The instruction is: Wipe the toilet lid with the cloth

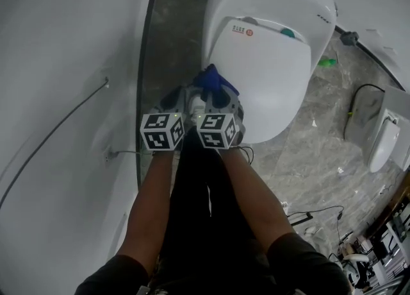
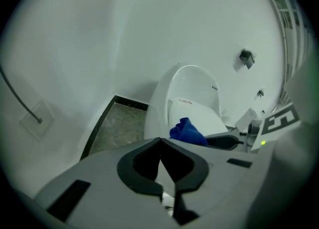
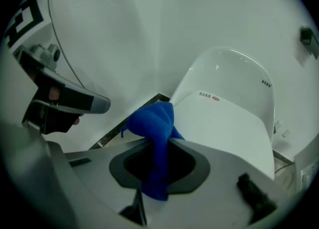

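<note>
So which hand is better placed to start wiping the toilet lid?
The right, I'd say. The right gripper is shut on the blue cloth, which sits by the edge of the toilet lid. The left gripper is shut on nothing, so it has nothing to wipe with.

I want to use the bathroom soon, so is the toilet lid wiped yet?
Done: the blue cloth is picked up, pinched in the right gripper. In hand: it hangs by the toilet lid's edge, but I can't tell if it touches. The left gripper is shut and empty. Left: the wiping itself; no wiped patch shows.
</note>
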Demonstrator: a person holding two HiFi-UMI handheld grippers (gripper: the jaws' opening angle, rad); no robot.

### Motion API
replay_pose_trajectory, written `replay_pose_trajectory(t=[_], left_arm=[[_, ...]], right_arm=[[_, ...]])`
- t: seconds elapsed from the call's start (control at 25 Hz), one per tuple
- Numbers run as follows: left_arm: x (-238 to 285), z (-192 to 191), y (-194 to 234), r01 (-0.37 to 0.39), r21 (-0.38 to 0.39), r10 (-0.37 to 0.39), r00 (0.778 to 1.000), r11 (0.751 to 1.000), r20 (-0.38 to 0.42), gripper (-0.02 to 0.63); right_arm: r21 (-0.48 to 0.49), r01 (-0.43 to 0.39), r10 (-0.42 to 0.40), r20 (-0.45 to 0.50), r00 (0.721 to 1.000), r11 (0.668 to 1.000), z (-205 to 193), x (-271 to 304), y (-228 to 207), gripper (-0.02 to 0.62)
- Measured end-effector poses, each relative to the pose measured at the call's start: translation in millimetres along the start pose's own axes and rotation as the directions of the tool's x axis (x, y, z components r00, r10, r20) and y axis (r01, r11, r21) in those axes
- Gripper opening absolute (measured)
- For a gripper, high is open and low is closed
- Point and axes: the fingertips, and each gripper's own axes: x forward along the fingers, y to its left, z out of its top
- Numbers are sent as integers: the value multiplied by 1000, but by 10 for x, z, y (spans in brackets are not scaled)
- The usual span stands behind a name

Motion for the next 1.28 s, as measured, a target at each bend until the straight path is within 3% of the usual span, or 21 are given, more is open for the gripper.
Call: replay_pose_trajectory(t=[0.2,0.4,0.68,0.96,1.12,1.28], left_arm=[[6,7,31,-17,-5,17,1000,1000,-3,11],[144,130,-418,60,-4,-60,998,998,30,11],[430,85,-1079,130,108,-128,992,986,-22,11],[635,-128,-1778,226,217,-208,973,950,-102,11],[713,-196,-2094,267,244,-243,962,932,-124,11],[698,-268,-2311,300,284,-268,952,911,-145,11]], right_arm=[[-24,49,-48,34,998,998,-38,-60,-169,67],[-12,110,-108,91,990,994,-141,-190,-529,67],[203,176,-197,90,976,963,-518,-393,-1192,67],[361,237,-277,61,959,902,-963,-618,-1807,67],[456,293,-337,17,941,841,-1294,-749,-2114,67],[474,349,-382,-29,924,808,-1613,-818,-2372,67]])
